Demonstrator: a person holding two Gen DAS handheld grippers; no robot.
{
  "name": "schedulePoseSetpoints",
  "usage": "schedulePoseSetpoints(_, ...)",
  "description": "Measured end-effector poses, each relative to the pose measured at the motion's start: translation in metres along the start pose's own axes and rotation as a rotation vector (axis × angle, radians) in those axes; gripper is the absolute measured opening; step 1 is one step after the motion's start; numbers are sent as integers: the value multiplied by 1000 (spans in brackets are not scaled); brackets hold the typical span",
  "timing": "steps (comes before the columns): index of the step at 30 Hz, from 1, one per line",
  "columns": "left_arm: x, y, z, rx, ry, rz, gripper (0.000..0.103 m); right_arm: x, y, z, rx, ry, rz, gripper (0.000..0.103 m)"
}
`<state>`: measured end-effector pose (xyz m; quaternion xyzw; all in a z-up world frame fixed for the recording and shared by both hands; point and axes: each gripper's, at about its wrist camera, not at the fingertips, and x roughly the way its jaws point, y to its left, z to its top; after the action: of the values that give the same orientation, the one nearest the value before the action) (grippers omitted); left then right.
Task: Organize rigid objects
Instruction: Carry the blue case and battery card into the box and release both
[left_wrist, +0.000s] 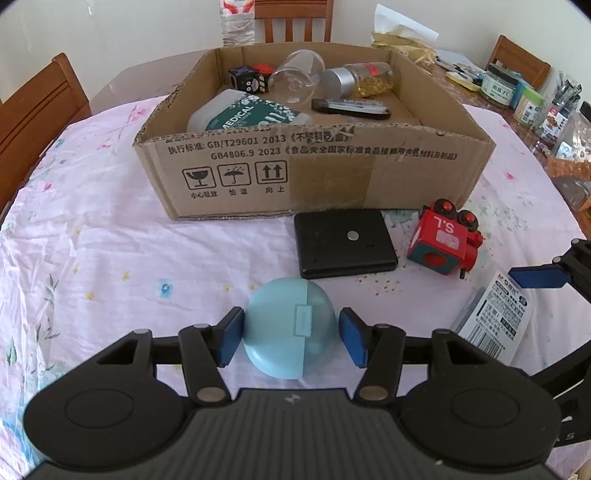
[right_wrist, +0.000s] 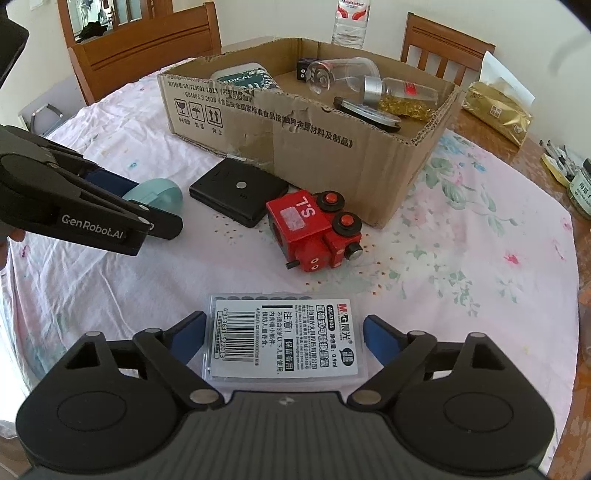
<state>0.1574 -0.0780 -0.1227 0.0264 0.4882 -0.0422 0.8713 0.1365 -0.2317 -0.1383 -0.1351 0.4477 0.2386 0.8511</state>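
My left gripper (left_wrist: 291, 338) is open around a light blue rounded case (left_wrist: 290, 328) that rests on the tablecloth; the left pad touches it, the right pad stands slightly off. My right gripper (right_wrist: 283, 338) is open around a clear flat box with a white label (right_wrist: 283, 338), with gaps on both sides. A black flat case (left_wrist: 343, 242) and a red toy train (left_wrist: 445, 242) lie in front of the cardboard box (left_wrist: 332, 170). The box holds a bottle, a glass, a jar, dice and a dark flat item.
The table has a pink floral cloth (left_wrist: 110, 240). Wooden chairs (left_wrist: 37, 110) stand around it. Jars, pens and packets (left_wrist: 532, 99) crowd the right table edge. A water bottle (right_wrist: 349, 22) stands behind the box. A gold packet (right_wrist: 496, 110) lies at the right.
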Motion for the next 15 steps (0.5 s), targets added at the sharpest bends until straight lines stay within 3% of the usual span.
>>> schedulePoseSetpoints(4,0,0,3,8,12,-9,52,0,0,1,8,8,-8,93)
schedulePoseSetpoints(15,-5,3,7,70,73,-62,52,-8,-11,8,35,27,-33,93)
